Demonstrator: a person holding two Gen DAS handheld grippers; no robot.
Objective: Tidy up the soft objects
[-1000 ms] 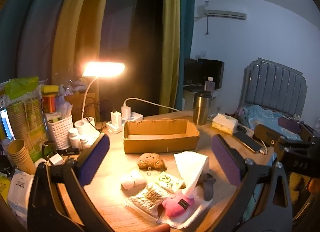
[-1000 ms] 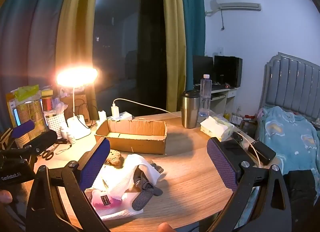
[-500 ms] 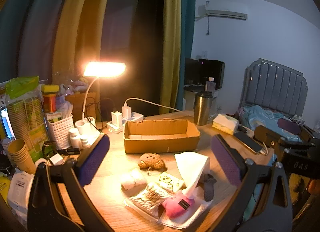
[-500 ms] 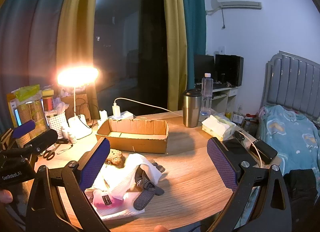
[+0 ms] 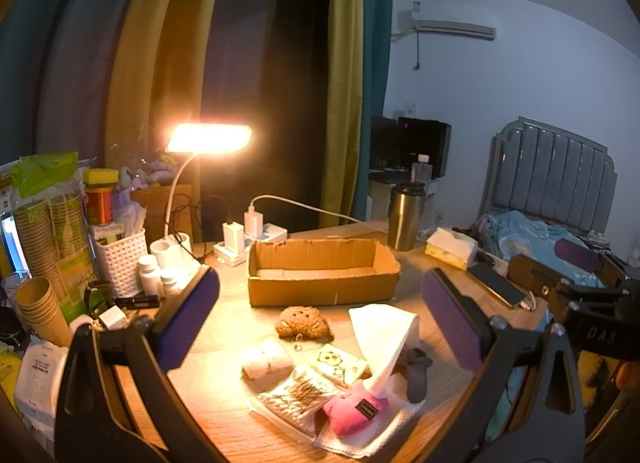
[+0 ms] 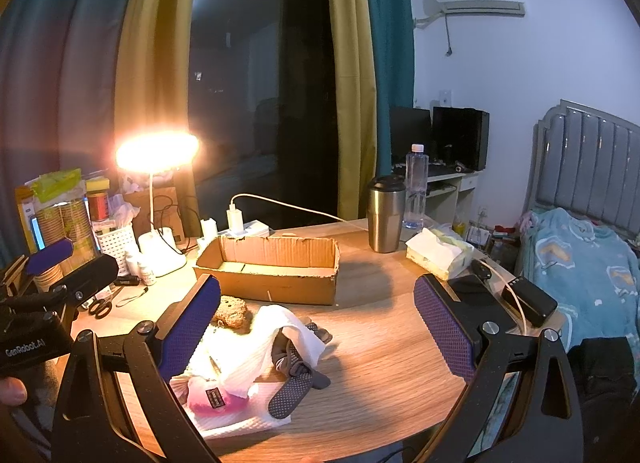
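An empty cardboard box (image 5: 322, 277) stands mid-table, also in the right wrist view (image 6: 272, 267). In front of it lie a brown plush toy (image 5: 302, 323), a pink plush pouch (image 5: 356, 411), white paper towels (image 5: 384, 339), grey socks (image 6: 294, 367), a white cotton roll (image 5: 266, 359) and a swab packet (image 5: 296, 395). My left gripper (image 5: 320, 323) is open and empty, held above the pile. My right gripper (image 6: 316, 327) is open and empty, to the right of the pile.
A lit desk lamp (image 5: 208, 139), white basket (image 5: 118, 259), paper cups (image 5: 40, 311), power strip with chargers (image 5: 248, 239), steel tumbler (image 5: 406, 219), tissue pack (image 5: 450, 247) and phone (image 5: 498, 283) ring the table. A bed (image 6: 580, 255) stands at right.
Both grippers have drifted very slightly; the scene looks nearly the same. Nothing was taken hold of or moved.
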